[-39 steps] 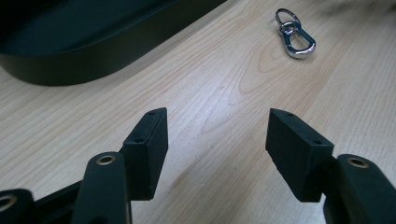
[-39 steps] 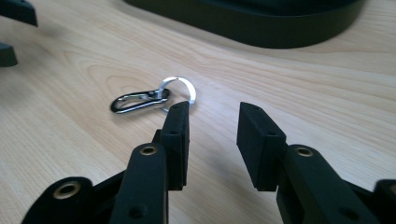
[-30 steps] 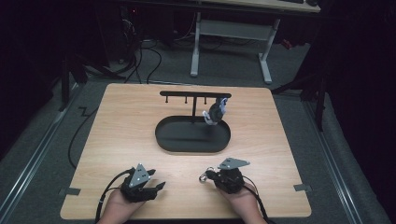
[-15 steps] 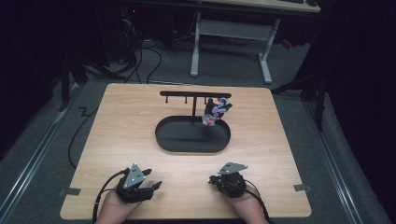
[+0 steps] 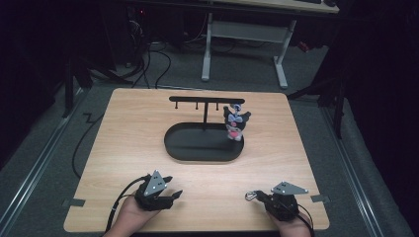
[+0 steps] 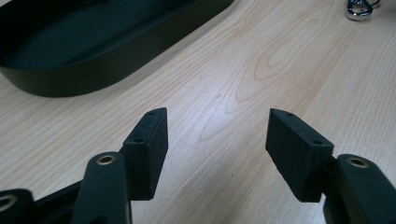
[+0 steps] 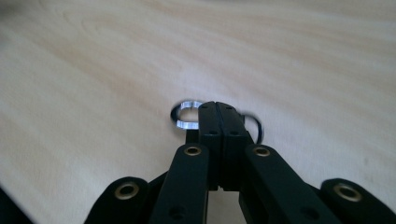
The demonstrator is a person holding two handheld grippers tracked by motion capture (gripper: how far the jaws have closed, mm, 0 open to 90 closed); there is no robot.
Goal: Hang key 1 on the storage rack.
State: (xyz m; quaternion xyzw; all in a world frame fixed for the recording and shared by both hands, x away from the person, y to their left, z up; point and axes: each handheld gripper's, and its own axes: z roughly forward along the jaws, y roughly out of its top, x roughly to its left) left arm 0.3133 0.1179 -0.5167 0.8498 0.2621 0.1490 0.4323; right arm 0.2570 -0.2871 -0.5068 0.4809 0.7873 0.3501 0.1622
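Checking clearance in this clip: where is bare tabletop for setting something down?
Bare wood lies left of the black tray, right of it, and between tray and grippers. Crowded: the hook stand and hanging toy; the right gripper holds a metal ring.

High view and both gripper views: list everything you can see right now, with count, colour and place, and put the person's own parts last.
table: 1, light wood, centre of the high view
tray: 1, black, oval, middle of the table
hanger stand: 1, black, post rising from the tray with a bar of pegs on top
character charm: 1, black, white and pink, hanging at the right end of the bar, over the tray's right end
metal ring: 1, silver, at the right tool's tips, near the table's front right
desk frame: 1, white legs, on the floor behind the table
cables: several, black, on the floor behind the table
left tool: 1, black, jaws open, front left of the table
right tool: 1, black, jaws shut on the metal ring
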